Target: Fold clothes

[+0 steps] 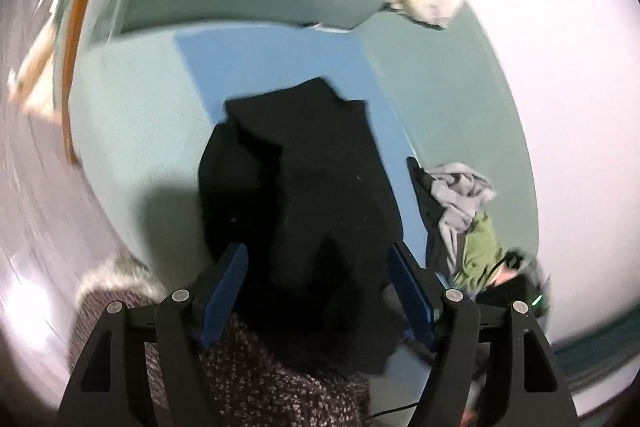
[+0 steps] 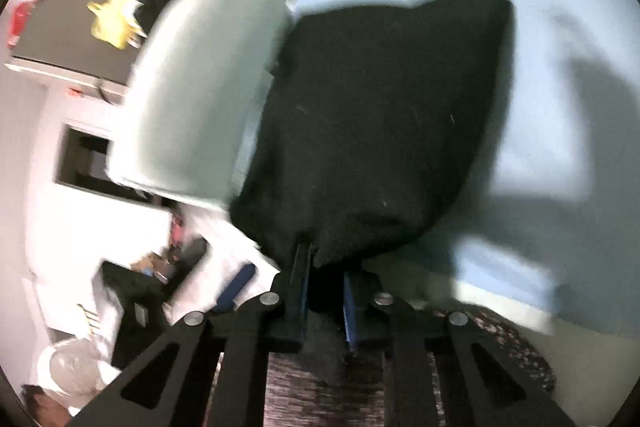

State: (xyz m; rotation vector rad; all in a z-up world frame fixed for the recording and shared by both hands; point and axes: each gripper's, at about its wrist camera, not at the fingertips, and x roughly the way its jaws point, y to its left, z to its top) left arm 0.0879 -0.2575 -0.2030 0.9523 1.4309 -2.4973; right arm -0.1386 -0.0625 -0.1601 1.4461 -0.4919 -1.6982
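The right claw (image 2: pixel 324 291) pinches the near edge of the black garment (image 2: pixel 372 131), lifting it mid-frame for folding, while the left claw (image 1: pixel 320 291) gapes wide, gripping nothing.

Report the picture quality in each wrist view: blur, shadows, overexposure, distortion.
Left wrist view: fisheye bends the bed's wooden edge into an arc; motion blur smears the left margin; the wall is blown out white; the black garment shows almost no detail. Right wrist view: blurred throughout, worst on the shelves; dark soft shadows fall across the blue sheet.
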